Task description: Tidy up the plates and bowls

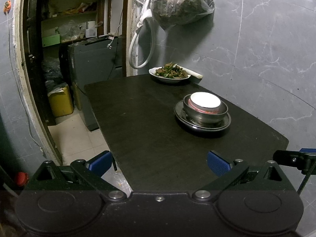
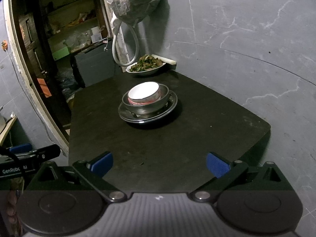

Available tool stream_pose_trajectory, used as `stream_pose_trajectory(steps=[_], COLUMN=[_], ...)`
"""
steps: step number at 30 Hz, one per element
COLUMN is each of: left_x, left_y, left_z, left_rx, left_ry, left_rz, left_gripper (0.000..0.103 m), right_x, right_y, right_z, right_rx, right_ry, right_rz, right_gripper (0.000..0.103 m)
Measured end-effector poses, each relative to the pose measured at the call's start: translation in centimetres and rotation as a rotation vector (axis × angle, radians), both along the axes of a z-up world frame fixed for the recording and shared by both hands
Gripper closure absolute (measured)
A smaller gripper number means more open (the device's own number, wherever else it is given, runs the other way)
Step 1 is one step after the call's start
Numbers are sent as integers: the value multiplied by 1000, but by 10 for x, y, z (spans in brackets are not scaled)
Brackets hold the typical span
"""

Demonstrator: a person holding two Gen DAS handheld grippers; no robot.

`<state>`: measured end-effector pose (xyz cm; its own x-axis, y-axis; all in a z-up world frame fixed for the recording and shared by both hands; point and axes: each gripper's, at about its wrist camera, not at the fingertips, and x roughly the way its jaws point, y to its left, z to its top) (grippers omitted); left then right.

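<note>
On the dark table (image 1: 150, 130) (image 2: 177, 138) stands one stack: a white bowl (image 1: 205, 100) (image 2: 143, 90) nested in a metal bowl (image 1: 205, 114) (image 2: 146, 108), which rests on stacked metal plates (image 1: 201, 125) (image 2: 146, 117). My left gripper (image 1: 159, 163) hangs open over the near table edge, well short of the stack, nothing between its blue pads. My right gripper (image 2: 159, 163) is likewise open and empty at the near edge, the stack ahead and slightly left. Each gripper's tip shows at the other view's side edge.
A white dish of cooked greens (image 1: 169, 73) (image 2: 147, 65) sits at the table's far end against the grey marbled wall. A plastic bag (image 1: 181, 2) (image 2: 136, 2) and white hose (image 1: 138, 45) hang above it. Left is a doorway with shelves and a yellow container (image 1: 60, 101).
</note>
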<state>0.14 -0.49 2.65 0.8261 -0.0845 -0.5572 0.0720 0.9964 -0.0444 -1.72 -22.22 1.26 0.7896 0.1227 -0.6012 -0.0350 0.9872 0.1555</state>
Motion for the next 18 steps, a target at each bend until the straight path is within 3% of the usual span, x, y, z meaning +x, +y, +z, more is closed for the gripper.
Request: stream_pose_trajectory(steps=[18], left_x=[1], left_y=[-1], left_z=[0], left_rx=[6], left_ry=[-2], left_rz=[-16], left_gripper=[1], right_x=[0], right_y=[0], right_z=[0], right_rx=[1], right_ry=[0], right_rz=[0], right_gripper=[0])
